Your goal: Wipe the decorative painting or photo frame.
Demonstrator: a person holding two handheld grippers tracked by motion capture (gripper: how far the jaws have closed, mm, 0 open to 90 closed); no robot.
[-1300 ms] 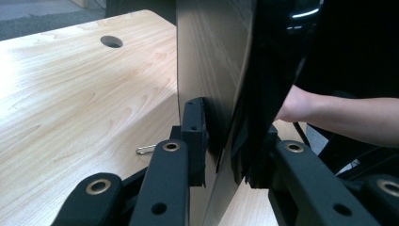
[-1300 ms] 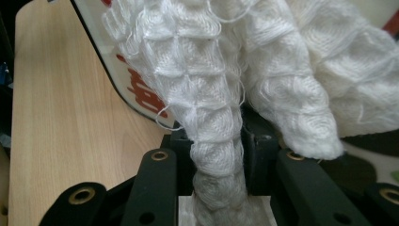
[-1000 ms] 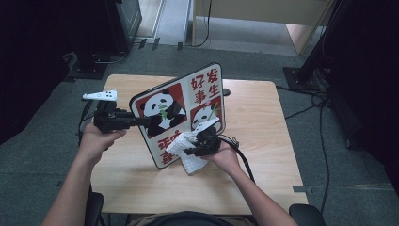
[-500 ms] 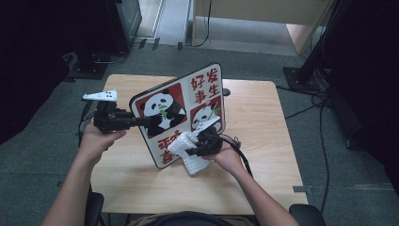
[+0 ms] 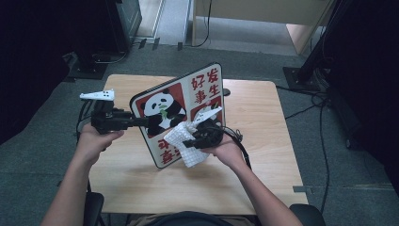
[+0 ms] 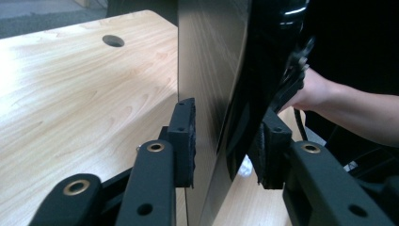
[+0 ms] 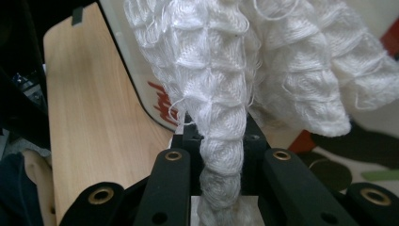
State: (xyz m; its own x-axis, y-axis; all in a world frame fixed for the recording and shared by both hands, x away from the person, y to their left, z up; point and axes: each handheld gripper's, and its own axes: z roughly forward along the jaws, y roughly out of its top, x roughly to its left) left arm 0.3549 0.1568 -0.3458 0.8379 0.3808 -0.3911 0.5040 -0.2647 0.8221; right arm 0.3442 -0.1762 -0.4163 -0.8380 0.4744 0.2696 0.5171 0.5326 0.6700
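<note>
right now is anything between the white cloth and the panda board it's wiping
Nothing visible stands between them. The white waffle-weave cloth, pinched in the right hand-held gripper, lies against the printed face of the red and white panda board. The left hand-held gripper straddles the board's edge, clear of the cloth.

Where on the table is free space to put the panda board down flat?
The table is bare right of the panda board, out to its right edge, and along the near edge. The far left corner is bare too. The middle is crowded by the board, white cloth and both grippers.
</note>
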